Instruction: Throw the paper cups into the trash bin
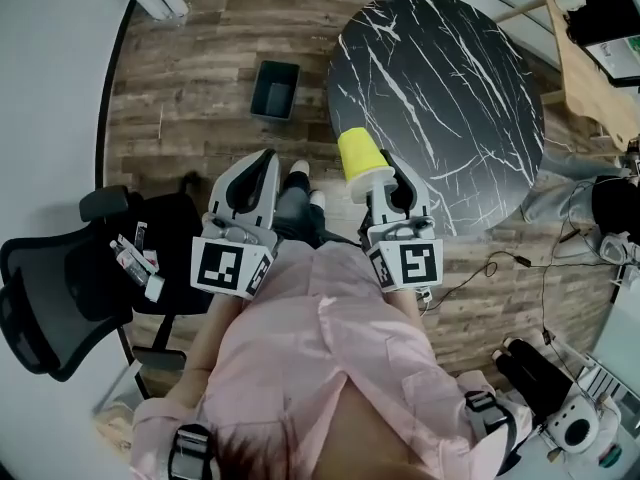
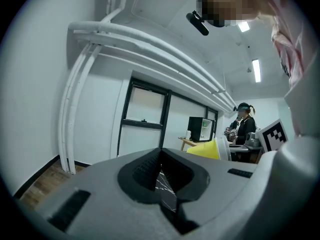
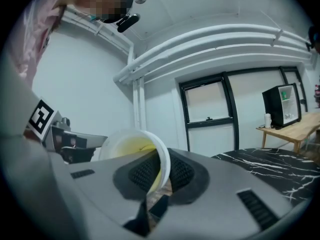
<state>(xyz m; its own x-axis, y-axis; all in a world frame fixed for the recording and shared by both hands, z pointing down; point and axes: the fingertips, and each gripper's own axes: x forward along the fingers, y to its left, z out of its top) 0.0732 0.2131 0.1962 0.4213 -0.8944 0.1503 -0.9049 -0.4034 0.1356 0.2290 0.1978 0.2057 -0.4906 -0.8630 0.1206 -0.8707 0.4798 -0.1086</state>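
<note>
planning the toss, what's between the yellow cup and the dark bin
Head view: only bare wood floor between yellow paper cup and dark square bin.

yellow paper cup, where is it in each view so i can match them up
Head view: yellow paper cup at centre, in the right gripper.
Left gripper view: right of centre, beyond the jaws.
Right gripper view: left of centre, wall pinched between the jaws.
Shared landmark: black marble table.

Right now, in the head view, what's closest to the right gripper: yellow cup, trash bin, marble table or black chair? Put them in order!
1. Yellow cup: pinched in the right gripper itself.
2. Marble table: right beside it, on the right.
3. Trash bin: on the floor, ahead and left.
4. Black chair: far left.
</note>
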